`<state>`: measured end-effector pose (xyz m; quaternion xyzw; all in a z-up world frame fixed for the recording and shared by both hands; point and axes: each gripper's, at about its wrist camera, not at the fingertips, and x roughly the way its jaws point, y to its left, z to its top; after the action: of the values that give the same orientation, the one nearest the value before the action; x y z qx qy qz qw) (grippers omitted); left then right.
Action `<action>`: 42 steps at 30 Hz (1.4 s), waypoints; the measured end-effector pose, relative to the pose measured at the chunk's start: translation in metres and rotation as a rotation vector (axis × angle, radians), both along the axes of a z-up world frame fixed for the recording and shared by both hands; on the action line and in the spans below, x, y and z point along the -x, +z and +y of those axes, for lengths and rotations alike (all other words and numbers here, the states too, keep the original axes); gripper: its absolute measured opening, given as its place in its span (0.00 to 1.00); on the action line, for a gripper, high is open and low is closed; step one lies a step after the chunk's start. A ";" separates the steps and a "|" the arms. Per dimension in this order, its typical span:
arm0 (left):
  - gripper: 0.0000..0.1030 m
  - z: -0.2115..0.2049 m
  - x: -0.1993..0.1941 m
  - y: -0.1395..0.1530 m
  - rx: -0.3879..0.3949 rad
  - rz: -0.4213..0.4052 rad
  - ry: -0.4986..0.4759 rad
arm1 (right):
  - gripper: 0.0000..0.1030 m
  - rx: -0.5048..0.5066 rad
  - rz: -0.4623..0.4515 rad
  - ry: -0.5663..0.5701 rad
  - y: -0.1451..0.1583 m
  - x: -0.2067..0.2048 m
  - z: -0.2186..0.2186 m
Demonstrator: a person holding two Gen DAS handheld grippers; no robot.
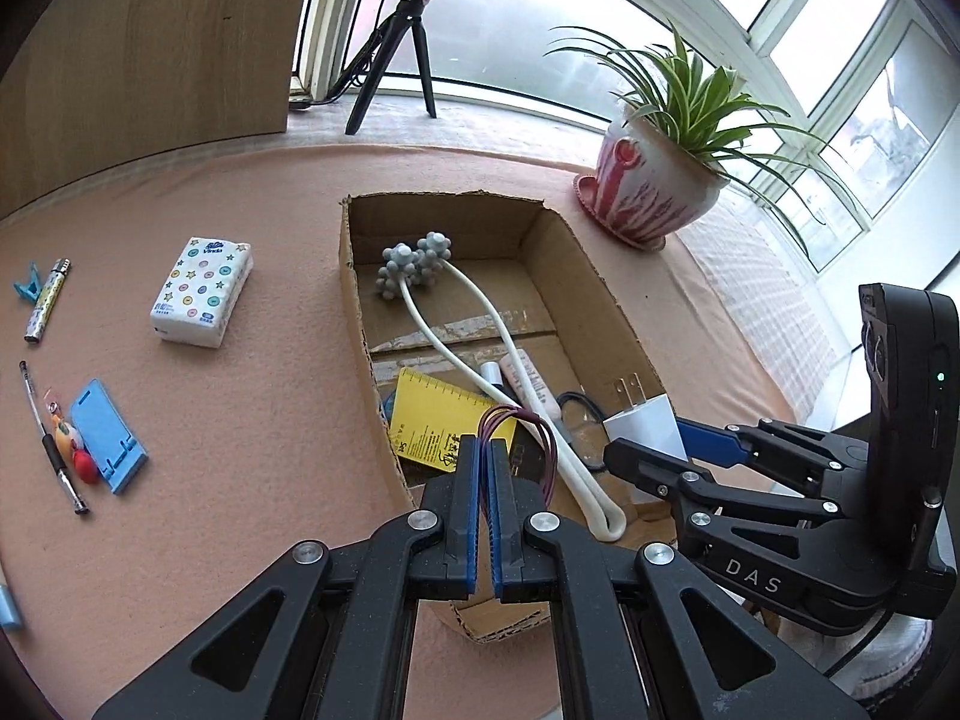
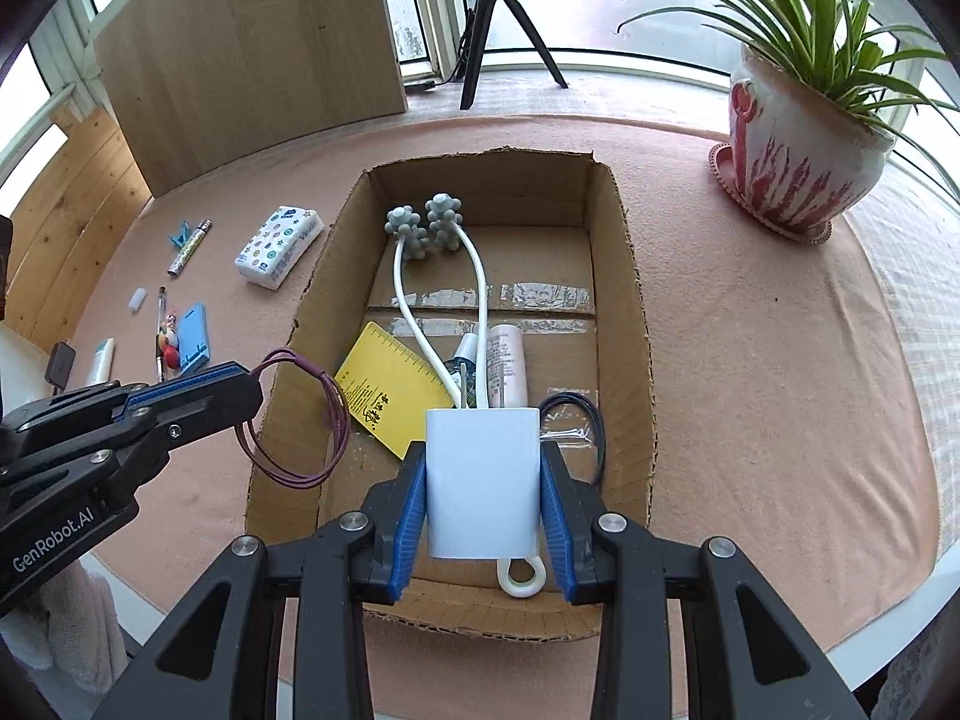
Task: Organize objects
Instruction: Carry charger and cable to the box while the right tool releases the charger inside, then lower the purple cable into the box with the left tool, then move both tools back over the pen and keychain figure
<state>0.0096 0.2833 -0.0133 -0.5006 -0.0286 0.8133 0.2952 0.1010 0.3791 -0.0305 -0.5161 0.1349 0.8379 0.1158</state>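
Observation:
An open cardboard box sits mid-table, holding a white massager with grey knobbed balls, a yellow ruler card, a pink tube and a dark cable. My left gripper is shut on a purple hair-tie loop over the box's left wall. My right gripper is shut on a white charger plug above the box's near end.
Left of the box on the pink cloth lie a tissue pack, a pen-like stick, a blue clip, a blue phone stand, a black pen. A potted plant stands back right; a tripod behind.

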 end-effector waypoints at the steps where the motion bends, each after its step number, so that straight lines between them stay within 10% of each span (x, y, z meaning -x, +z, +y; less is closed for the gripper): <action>1: 0.02 0.003 -0.001 0.000 0.002 0.002 -0.003 | 0.31 0.001 0.000 -0.005 0.000 -0.001 0.002; 25: 0.02 -0.005 0.002 0.000 0.080 0.042 0.029 | 0.46 -0.010 0.021 -0.018 0.006 0.002 0.007; 42: 0.08 -0.120 0.038 -0.020 0.127 -0.038 0.228 | 0.46 0.050 0.048 0.063 0.008 0.043 -0.049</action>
<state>-0.0286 0.1636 -0.0330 -0.5272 -0.0396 0.8320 0.1681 0.0577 0.3302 -0.0222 -0.5027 0.1422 0.8496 0.0733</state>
